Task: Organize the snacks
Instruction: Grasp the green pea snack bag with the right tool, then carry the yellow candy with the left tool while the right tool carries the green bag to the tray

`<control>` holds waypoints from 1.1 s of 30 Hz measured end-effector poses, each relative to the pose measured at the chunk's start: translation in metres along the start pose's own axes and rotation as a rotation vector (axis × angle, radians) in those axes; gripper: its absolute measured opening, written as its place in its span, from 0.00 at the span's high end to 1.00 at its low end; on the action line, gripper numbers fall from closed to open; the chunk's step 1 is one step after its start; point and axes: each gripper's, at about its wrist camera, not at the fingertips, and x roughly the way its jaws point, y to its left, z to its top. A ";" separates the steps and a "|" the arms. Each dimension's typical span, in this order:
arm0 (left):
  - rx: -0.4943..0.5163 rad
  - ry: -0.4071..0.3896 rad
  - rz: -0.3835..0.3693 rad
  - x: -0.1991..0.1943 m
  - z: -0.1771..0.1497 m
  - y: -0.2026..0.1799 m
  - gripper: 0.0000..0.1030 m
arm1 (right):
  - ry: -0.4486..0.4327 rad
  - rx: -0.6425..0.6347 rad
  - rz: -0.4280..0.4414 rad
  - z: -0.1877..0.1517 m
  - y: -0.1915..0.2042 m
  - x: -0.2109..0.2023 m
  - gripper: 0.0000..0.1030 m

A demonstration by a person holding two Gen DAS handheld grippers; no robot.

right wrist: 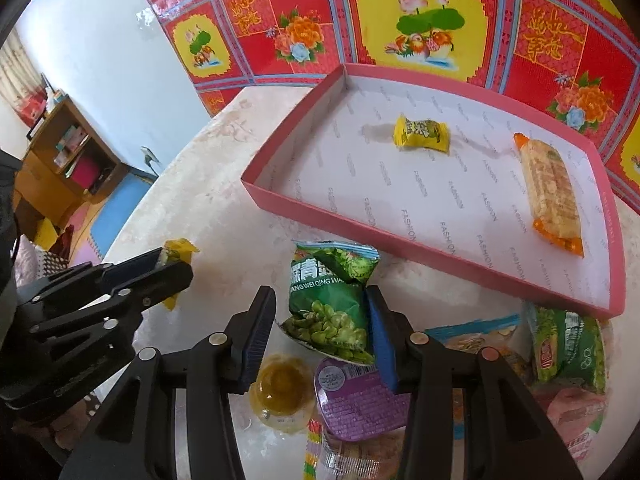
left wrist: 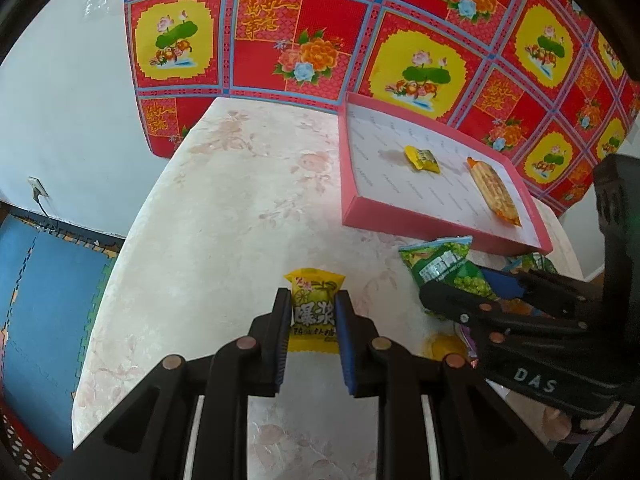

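Observation:
My left gripper [left wrist: 313, 305] is shut on a yellow candy packet [left wrist: 314, 300] and holds it over the table; it also shows in the right wrist view [right wrist: 170, 266]. My right gripper [right wrist: 320, 300] is open around a green pea snack bag [right wrist: 330, 304], its right pad touching the bag. That bag also shows in the left wrist view [left wrist: 444, 270]. A pink tray [right wrist: 420, 258] holds a yellow candy [right wrist: 422, 133] and an orange cracker pack [right wrist: 552, 196].
A pile of snacks lies near me: a yellow jelly cup [right wrist: 282, 394], a purple jelly cup [right wrist: 356, 398], another green bag [right wrist: 568, 346]. The round table [left wrist: 224, 220] has a pale floral cover. A red patterned cloth [left wrist: 320, 32] hangs behind. A wooden shelf [right wrist: 64, 156] stands far left.

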 end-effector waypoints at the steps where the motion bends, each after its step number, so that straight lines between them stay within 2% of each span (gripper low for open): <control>1: 0.000 -0.001 0.001 -0.001 -0.001 0.000 0.78 | 0.001 0.005 0.001 0.000 -0.001 0.001 0.55; 2: 0.001 -0.002 0.001 -0.002 -0.001 0.000 0.78 | 0.004 0.012 0.006 -0.001 -0.002 0.002 0.55; 4: 0.002 -0.005 0.002 -0.004 -0.001 -0.002 0.78 | -0.002 0.026 0.012 -0.002 -0.005 0.001 0.63; 10: 0.008 -0.017 0.005 -0.012 -0.001 -0.007 0.78 | -0.016 0.061 0.025 -0.005 -0.010 -0.004 0.66; 21: 0.035 -0.064 -0.001 -0.041 -0.003 -0.020 0.78 | -0.097 0.091 0.053 -0.012 -0.011 -0.043 0.67; 33: 0.081 -0.089 -0.028 -0.064 0.003 -0.046 0.78 | -0.154 0.110 0.029 -0.026 -0.017 -0.090 0.67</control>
